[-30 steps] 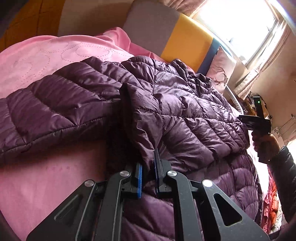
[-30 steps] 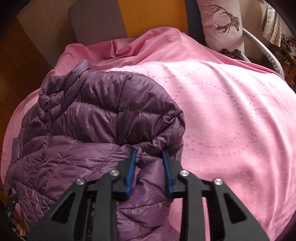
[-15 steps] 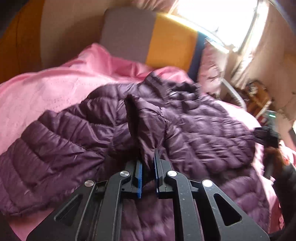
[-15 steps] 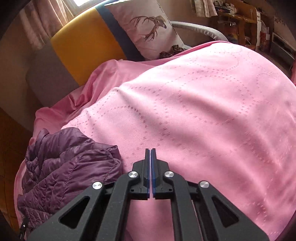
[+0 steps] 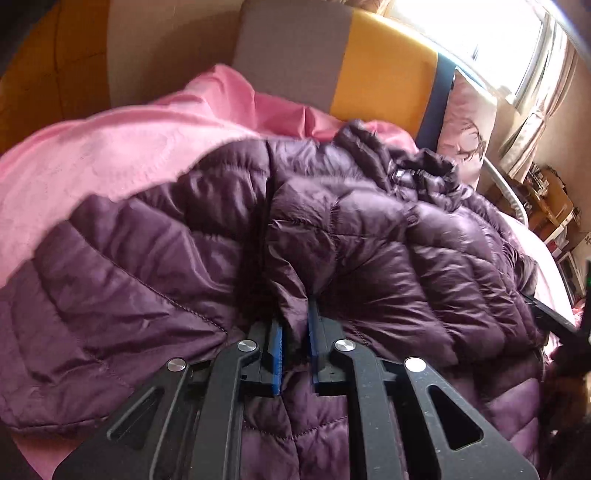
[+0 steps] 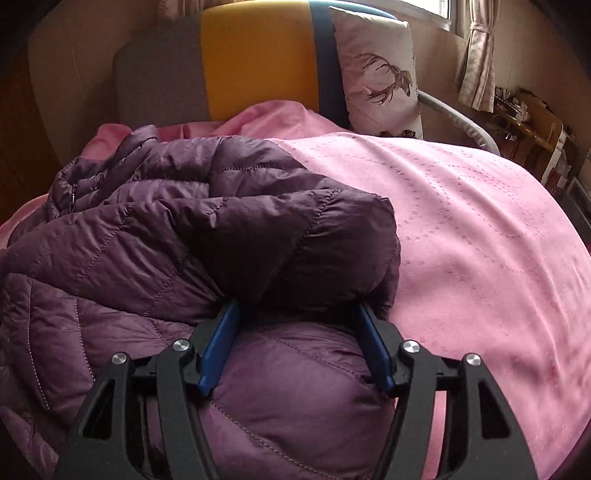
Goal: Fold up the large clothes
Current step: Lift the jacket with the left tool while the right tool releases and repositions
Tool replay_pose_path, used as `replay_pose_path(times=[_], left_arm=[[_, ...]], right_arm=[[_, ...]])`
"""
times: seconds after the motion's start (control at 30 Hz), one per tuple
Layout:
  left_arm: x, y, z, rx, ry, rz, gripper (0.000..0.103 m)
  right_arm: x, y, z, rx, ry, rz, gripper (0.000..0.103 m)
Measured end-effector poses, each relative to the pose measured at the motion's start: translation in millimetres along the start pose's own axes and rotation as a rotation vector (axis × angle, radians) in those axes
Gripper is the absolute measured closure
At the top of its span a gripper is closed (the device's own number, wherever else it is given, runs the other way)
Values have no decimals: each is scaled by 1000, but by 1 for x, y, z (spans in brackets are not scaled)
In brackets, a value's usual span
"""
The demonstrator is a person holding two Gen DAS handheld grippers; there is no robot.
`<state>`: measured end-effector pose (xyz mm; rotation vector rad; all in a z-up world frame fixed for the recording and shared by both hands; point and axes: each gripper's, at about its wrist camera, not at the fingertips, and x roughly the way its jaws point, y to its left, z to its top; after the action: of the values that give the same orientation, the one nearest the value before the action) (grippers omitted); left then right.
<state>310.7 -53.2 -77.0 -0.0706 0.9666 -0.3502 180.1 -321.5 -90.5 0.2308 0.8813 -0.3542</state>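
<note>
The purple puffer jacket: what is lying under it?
Under the purple puffer jacket lies a pink bedspread, showing all around its edges. Whatever sits directly beneath the jacket's middle is covered and cannot be seen.

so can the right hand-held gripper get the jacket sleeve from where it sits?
Probably yes: the right hand-held gripper is open with the jacket's sleeve end bulging between its jaws, nothing in between.

You've got a pink bedspread (image 6: pixel 461 229) and a grey-yellow headboard (image 6: pixel 255 59) behind it. Deer-print pillow (image 6: pixel 380 74) leans there; bright window (image 5: pixel 480 29) with curtains (image 6: pixel 476 55).
</note>
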Motion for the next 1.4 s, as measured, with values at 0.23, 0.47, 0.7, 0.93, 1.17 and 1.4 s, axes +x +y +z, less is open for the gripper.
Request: replay_pose_path(times=[0.23, 0.47, 0.7, 0.93, 1.17, 1.4], left_arm=[[-1, 25, -23, -104, -52, -113, 89], [-25, 27, -58, -106, -60, -132, 89], [-34, 37, -57, -166, -27, -175, 78], [-122, 91, -79, -413, -224, -174, 19], [-163, 212, -144, -793, -288, 2, 19], [-195, 327, -183, -1117, -385, 85, 36]], right_arm=[[-7, -8, -11, 28, -1, 12, 38], [-32, -14, -35, 54, 11, 29, 37], [-39, -15, -21, 39, 101, -94, 9], [-113, 19, -43, 32, 14, 140, 4], [-117, 94, -94, -166, 37, 193, 4], [-98, 94, -108, -177, 57, 190, 2]])
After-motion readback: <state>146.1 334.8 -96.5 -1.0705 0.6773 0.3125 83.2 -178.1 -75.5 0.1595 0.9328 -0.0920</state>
